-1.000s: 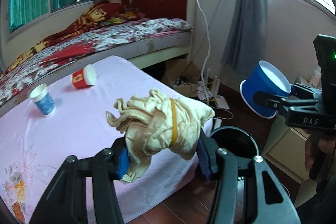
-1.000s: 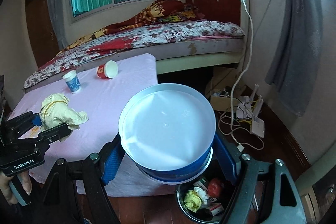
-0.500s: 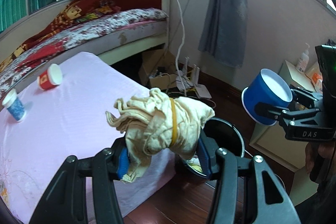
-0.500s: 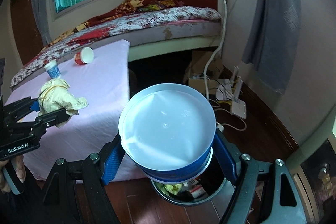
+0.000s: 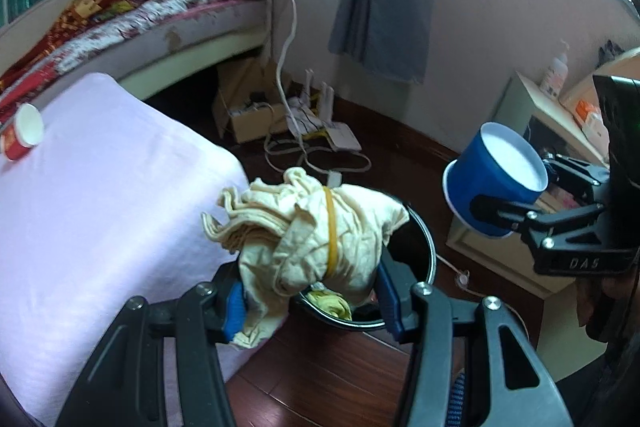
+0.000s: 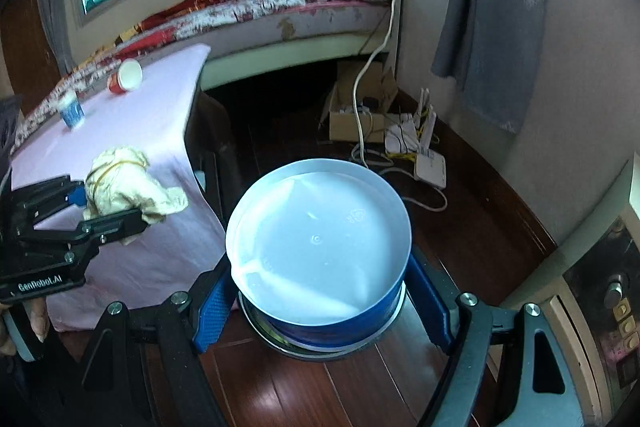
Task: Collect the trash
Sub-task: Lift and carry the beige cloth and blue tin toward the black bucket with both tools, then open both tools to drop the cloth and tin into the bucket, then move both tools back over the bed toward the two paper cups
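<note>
On the black plastic body of my right gripper (image 5: pixel 516 203), seen from my left wrist camera, I read the raised letters "DAS". On the black body of my left gripper (image 6: pixel 108 203), seen from my right wrist camera, white lettering reads "GenRobot.AI". Nothing else is legible

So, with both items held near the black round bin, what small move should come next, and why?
Probably open the right gripper: its blue paper bowl hangs right above the black round bin, while the cream cloth bundle in the left gripper sits over the near rim.
</note>
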{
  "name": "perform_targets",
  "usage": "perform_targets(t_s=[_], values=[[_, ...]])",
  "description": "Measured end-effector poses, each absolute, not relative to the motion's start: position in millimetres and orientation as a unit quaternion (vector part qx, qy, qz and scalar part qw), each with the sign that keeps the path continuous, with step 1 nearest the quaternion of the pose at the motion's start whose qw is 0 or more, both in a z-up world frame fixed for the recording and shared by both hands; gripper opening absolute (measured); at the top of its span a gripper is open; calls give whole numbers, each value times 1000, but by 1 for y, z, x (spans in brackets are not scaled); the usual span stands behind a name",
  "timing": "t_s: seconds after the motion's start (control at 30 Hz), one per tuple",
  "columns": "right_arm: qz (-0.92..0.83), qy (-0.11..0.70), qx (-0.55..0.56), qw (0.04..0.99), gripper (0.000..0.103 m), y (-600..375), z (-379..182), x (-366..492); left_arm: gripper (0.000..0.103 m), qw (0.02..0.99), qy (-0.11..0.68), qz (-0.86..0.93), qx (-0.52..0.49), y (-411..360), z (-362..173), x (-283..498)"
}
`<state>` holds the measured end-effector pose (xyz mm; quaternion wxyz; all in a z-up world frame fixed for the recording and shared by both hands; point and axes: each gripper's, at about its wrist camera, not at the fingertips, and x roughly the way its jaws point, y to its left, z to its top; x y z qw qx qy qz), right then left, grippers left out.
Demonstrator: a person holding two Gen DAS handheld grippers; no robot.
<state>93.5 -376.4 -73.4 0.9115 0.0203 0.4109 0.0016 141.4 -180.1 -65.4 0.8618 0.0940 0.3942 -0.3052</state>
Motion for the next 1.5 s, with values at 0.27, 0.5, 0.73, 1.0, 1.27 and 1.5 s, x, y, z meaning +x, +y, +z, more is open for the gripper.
perform_targets(t_s=[0.27,0.5,0.73,1.0,1.27,1.5], values=[[9,457,2,889,81,-383,-117,97,55,833,431,-332,104,-199,-99,145],[38,495,-53,867,81,-381,-159,118,55,795,481,-353,111,-225,-139,162],[54,524,-112,843,84,-377,-200,144,81,777,512,-355,95,-240,-163,177],[13,531,-102,841,103,-402,-217,141,102,796,511,-309,97,-226,-173,172],[-11,545,-56,837,103,-403,-216,133,102,817,495,-275,107,-209,-167,158],[-8,526,-53,849,103,-385,-190,133,102,828,487,-257,103,-191,-154,149]])
